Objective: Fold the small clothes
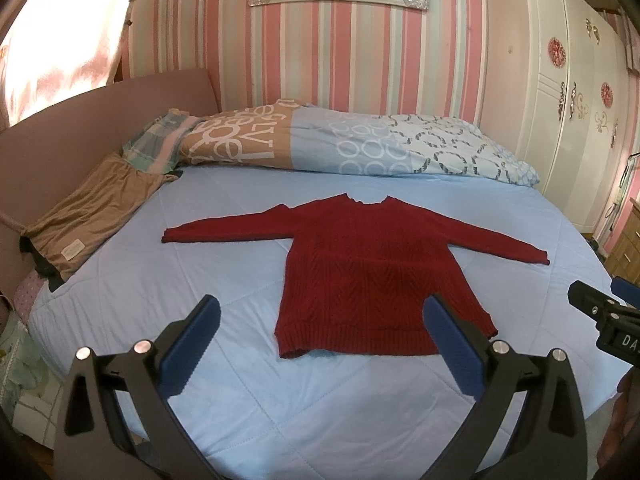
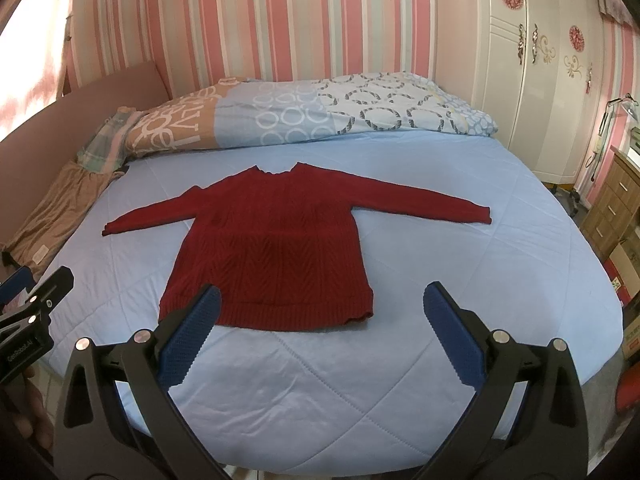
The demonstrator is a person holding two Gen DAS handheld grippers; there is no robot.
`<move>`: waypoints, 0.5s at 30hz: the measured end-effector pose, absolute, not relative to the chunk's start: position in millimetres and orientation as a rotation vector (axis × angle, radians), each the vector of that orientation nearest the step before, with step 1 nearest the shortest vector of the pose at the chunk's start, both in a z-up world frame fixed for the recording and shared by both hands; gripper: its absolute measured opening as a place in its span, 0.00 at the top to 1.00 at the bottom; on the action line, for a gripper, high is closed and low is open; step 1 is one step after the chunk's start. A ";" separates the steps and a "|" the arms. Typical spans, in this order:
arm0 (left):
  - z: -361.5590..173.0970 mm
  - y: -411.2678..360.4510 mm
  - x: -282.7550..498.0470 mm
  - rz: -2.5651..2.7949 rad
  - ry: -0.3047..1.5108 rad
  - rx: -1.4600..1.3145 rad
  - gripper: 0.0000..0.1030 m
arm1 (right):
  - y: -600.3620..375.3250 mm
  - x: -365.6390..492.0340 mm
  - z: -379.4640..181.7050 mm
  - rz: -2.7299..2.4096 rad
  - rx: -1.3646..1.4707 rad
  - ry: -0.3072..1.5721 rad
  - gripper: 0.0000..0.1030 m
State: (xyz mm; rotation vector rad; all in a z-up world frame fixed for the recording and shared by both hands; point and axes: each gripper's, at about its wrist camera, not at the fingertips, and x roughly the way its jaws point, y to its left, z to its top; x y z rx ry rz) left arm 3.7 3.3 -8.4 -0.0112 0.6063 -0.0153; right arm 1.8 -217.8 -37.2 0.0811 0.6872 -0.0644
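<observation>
A small dark red knitted sweater (image 1: 368,272) lies flat on the light blue bed cover (image 1: 200,264), both sleeves spread out, hem toward me. It also shows in the right wrist view (image 2: 272,248). My left gripper (image 1: 320,320) is open and empty, held above the bed near the sweater's hem. My right gripper (image 2: 322,308) is open and empty, just in front of the hem's right side. The right gripper's body shows at the right edge of the left wrist view (image 1: 600,316). The left gripper's body shows at the left edge of the right wrist view (image 2: 28,320).
A folded patterned duvet (image 1: 352,144) lies across the back of the bed. A brown garment (image 1: 92,216) lies at the left edge by the pink headboard (image 1: 80,120). A white wardrobe (image 1: 560,100) stands at the right, wooden drawers (image 2: 612,208) beyond it.
</observation>
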 end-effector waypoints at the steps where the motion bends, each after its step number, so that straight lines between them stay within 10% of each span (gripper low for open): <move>1: -8.2 3.0 3.9 -0.015 0.607 -0.011 0.01 | -217.9 1.9 -36.9 -0.063 0.082 0.688 0.03; 15: -2.0 7.2 7.7 -0.015 0.609 -0.028 0.01 | -220.5 3.1 -37.1 -0.069 0.069 0.692 0.03</move>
